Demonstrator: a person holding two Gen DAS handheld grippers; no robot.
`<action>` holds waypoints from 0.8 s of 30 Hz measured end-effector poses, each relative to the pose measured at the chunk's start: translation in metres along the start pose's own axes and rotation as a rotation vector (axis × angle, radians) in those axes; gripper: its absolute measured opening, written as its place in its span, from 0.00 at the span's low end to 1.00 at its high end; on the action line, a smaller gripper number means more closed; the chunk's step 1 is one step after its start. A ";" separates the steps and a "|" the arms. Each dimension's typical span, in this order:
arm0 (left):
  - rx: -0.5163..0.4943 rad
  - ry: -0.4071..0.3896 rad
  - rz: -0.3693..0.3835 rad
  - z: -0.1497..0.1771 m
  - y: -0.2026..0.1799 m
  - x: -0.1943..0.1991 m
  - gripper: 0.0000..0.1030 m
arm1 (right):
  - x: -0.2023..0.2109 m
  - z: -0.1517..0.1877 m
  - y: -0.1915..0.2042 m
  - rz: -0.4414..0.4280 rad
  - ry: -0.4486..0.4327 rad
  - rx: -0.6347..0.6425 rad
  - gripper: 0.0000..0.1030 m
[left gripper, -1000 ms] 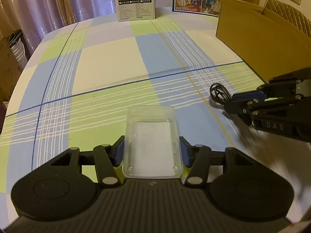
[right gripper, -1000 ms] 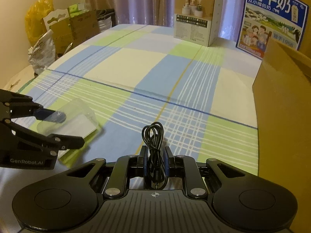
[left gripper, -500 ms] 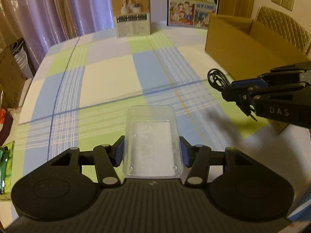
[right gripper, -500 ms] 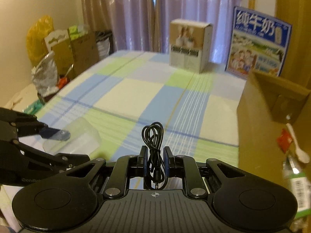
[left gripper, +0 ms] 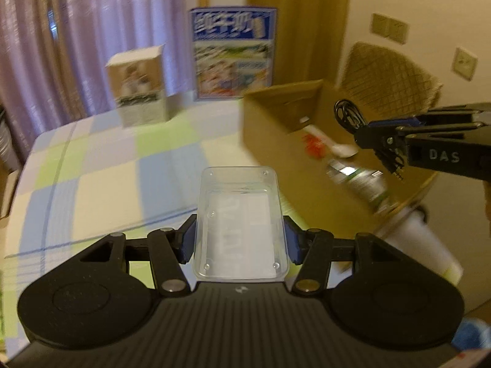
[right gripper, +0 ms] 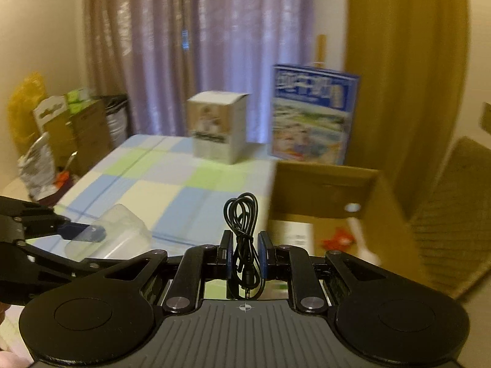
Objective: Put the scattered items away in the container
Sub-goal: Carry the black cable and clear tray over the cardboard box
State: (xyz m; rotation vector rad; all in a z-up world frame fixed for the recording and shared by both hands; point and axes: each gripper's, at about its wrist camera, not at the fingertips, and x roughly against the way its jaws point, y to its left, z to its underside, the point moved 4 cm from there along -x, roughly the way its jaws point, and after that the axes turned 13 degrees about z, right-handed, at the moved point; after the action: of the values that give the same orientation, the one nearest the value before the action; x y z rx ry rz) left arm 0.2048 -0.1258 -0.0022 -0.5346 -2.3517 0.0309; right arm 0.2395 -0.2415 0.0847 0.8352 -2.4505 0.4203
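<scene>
Between the blue pads of the left gripper [left gripper: 240, 239], seen from the left wrist, sits a clear plastic tray [left gripper: 241, 222], its jaws clenched on its two long sides. The tray's long axis runs straight ahead along the fingers, its far end aimed at the near wall of the open cardboard box [left gripper: 276, 128], and it hangs above the checked counter [left gripper: 101, 168]. At the right, the right gripper [left gripper: 373, 133] holds a coiled black cable [left gripper: 348, 113] over the box, the coil reaching left past the fingertips and the plug ends dangling below the jaws.

From the right wrist, the right gripper's [right gripper: 244, 254] jaws are closed tight on the cable [right gripper: 242, 233], whose bundle stands upright, loop at the top, plug at the bottom. The box [right gripper: 325, 187] lies ahead to the right. At the left, the left gripper [right gripper: 92, 245] carries the tray [right gripper: 113, 236], its long axis pointing right.
</scene>
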 end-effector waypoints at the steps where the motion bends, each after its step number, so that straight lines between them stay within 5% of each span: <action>1: -0.005 -0.005 0.017 -0.006 -0.010 -0.004 0.50 | 0.002 -0.001 -0.013 0.016 0.005 -0.015 0.13; 11: -0.021 -0.013 0.114 -0.056 -0.075 -0.060 0.50 | 0.000 0.008 -0.103 0.101 0.053 -0.102 0.13; 24: 0.011 0.010 0.139 -0.080 -0.090 -0.119 0.50 | -0.040 0.018 -0.141 0.100 0.104 -0.160 0.13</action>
State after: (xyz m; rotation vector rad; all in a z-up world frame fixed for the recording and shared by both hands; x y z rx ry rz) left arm 0.3026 -0.2635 -0.0038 -0.6905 -2.2998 0.1048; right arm 0.3499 -0.3382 0.0645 0.6115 -2.3989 0.2907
